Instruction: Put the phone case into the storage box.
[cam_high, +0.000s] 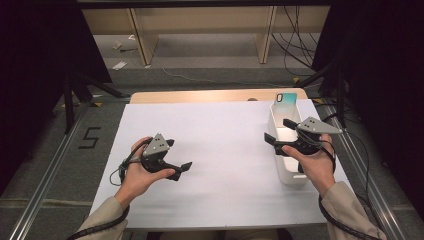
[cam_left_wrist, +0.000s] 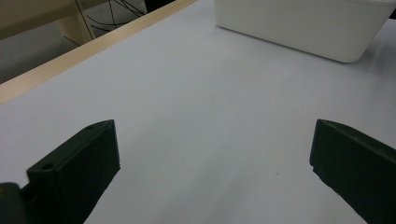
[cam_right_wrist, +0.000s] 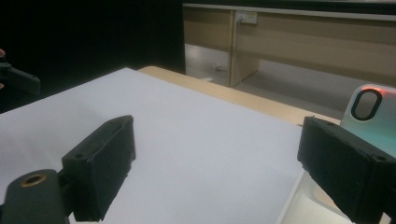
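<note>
Over the white bin (cam_high: 286, 150), the right gripper (cam_high: 280, 131) hangs spread wide.
A phone case (cam_high: 285, 100) stands at the bin's far end; the left gripper (cam_high: 179, 156), spread too, is far off.

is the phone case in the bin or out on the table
In the bin. The phone case stands upright at the far end of the white bin, poking above its rim; the right tongs hover open over it.
</note>
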